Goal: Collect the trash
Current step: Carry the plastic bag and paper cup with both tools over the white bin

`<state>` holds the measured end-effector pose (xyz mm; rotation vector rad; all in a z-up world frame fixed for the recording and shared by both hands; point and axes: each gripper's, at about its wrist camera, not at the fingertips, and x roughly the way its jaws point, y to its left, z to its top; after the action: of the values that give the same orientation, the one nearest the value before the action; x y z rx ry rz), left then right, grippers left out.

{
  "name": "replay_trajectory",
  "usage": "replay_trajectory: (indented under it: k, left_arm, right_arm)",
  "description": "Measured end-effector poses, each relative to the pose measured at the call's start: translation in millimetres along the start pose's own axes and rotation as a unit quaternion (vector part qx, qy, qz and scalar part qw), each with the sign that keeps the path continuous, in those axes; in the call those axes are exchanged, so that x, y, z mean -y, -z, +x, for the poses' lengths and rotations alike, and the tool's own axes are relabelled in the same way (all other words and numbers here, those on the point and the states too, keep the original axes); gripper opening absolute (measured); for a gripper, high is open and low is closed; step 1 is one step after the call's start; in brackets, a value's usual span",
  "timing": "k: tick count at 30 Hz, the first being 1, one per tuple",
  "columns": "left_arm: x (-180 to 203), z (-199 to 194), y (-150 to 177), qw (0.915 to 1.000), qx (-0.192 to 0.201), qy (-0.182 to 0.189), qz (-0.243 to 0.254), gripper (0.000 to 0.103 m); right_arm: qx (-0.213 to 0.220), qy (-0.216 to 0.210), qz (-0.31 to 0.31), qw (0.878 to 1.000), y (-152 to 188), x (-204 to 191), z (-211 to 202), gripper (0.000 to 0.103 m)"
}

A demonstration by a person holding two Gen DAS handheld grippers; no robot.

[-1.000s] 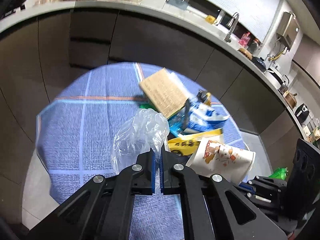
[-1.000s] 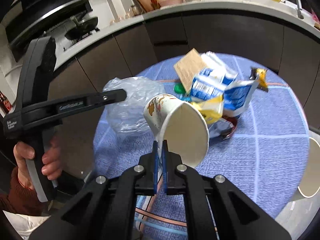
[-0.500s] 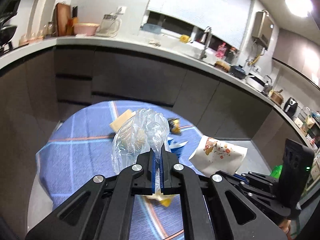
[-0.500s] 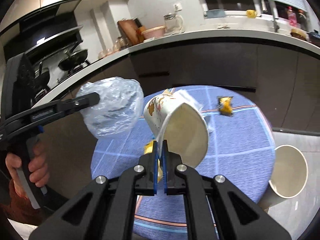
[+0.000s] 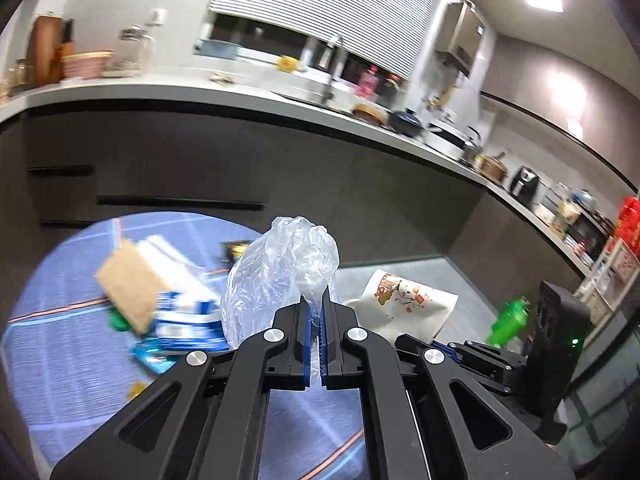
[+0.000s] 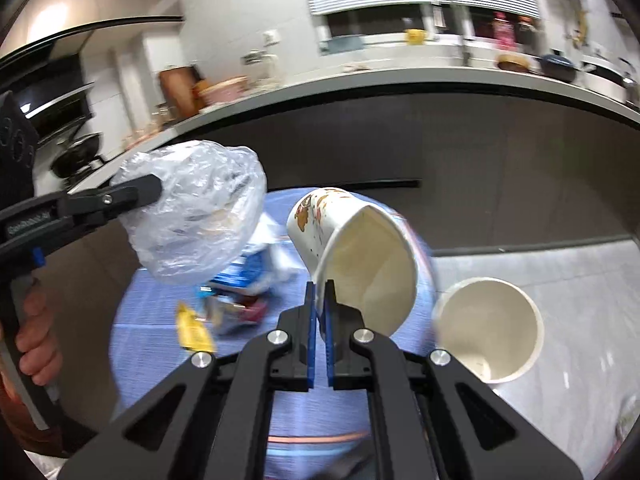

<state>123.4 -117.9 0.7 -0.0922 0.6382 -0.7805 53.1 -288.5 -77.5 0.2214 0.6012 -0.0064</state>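
My left gripper is shut on a crumpled clear plastic bag, which it holds in the air above the round blue-clothed table. In the right wrist view the same bag hangs at the upper left. My right gripper is shut on the rim of a printed paper cup, tilted with its mouth toward the camera; in the left wrist view the cup sits to the right. On the table remain a brown card, blue-and-white cartons and a yellow wrapper.
A white round bin stands open on the grey floor to the right of the table. Dark kitchen cabinets under a pale counter curve behind. A green bottle stands at the right. A hand holds the left gripper's handle.
Both grippers have risen and swung right, away from the trash pile, carrying the bag and the cup. The white bin has come into the right wrist view.
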Motion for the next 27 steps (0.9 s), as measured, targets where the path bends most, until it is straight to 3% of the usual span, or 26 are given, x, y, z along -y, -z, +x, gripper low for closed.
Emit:
replay_trajectory:
  k: [7, 12, 18, 27]
  left_arm:
    - [45.0, 62.0, 1.8, 0.9976, -0.037, 0.046, 0.036, 0.002]
    - [70.3, 116.3, 10.2, 0.9929, -0.076, 0.068, 0.061, 0.003]
    - [83.6, 187.0, 25.5, 0.9859, -0.130, 0.079, 0.069, 0.003]
    - [86.9, 275.2, 52.4, 0.9749, -0.200, 0.063, 0.076, 0.003]
  right_arm:
    - [-0.016, 0.082, 0.053, 0.995, 26.2, 69.6, 9.1, 0.005]
    - [-0.032, 0.117, 0.078, 0.990, 44.8, 105.3, 26.1, 0.005]
    - [-0.063, 0.125, 0.100, 0.985, 63.4, 139.4, 59.3, 0.005]
    - [-0.117, 0.123, 0.133, 0.976, 97.3, 179.2, 104.9, 0.006]
